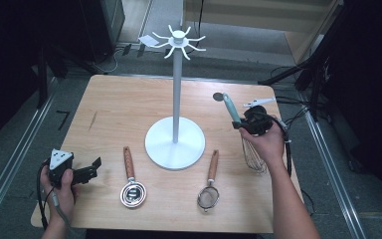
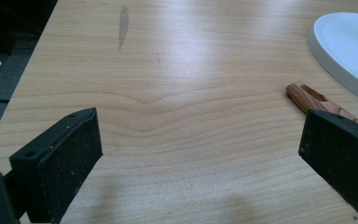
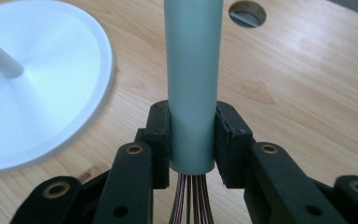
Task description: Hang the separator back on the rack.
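A whisk with a pale teal handle (image 1: 231, 108) and wire loops (image 1: 252, 155) hangs lifted above the table's right side. My right gripper (image 1: 246, 125) is shut on that handle; in the right gripper view the handle (image 3: 193, 88) stands pinched between both pads (image 3: 160, 140), with wires (image 3: 191, 200) below. A white hook stand (image 1: 175, 89) rises from its round base (image 1: 174, 143) at the table's middle. My left gripper (image 1: 95, 166) rests at the front left, jaws wide apart over bare wood (image 2: 200, 154) with nothing between them.
A wooden-handled copper measuring cup (image 1: 132, 186) and a wooden-handled small strainer (image 1: 209, 189) lie in front of the base. The cup's handle end (image 2: 310, 97) lies by my left gripper's right jaw. A round hole (image 1: 218, 96) sits in the tabletop behind the whisk.
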The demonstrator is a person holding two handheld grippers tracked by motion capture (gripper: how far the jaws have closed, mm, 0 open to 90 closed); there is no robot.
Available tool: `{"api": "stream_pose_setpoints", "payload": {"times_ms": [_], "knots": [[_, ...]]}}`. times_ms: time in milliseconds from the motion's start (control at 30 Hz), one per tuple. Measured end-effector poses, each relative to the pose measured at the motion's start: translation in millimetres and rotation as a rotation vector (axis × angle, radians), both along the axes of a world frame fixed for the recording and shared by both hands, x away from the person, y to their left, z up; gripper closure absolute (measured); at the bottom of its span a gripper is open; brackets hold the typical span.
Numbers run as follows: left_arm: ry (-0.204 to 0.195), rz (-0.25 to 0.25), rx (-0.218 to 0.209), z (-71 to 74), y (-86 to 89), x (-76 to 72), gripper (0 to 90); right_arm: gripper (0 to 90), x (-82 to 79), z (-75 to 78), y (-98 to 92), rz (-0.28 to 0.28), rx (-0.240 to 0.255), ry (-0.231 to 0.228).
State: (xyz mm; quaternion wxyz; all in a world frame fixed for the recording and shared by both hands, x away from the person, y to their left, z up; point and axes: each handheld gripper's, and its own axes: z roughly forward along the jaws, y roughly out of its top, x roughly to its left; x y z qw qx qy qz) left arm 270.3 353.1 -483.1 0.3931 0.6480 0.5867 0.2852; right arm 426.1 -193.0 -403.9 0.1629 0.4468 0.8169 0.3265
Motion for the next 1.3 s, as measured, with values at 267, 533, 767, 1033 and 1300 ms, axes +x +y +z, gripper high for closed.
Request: {"api": "stream_pose_setpoints", "payload": {"times_ms": [267, 533, 767, 1033, 1300], "knots": [[-0.001, 0.000, -0.002, 0.0, 0.1, -0.1, 0.0, 71.2, -10.7, 12.2, -0.6, 0.001, 0.114, -0.089], [-0.002, 0.000, -0.001, 0.0, 0.0, -0.1, 0.0, 71.2, -22.8, 22.0, 1.3, -0.009, 0.221, -0.170], [-0.003, -0.001, -0.002, 0.0, -0.1, -0.2, 0.0, 71.2, -36.2, 33.2, 10.5, -0.004, 0.267, -0.266], [-0.004, 0.000, -0.003, 0.0, -0.3, -0.2, 0.0, 71.1, -50.0, 48.4, 21.0, 0.024, 0.326, -0.347], [-0.006, 0.001, -0.004, 0.0, -0.3, -0.2, 0.0, 71.1, -64.0, 58.4, 32.8, 0.064, 0.394, -0.403]]}}
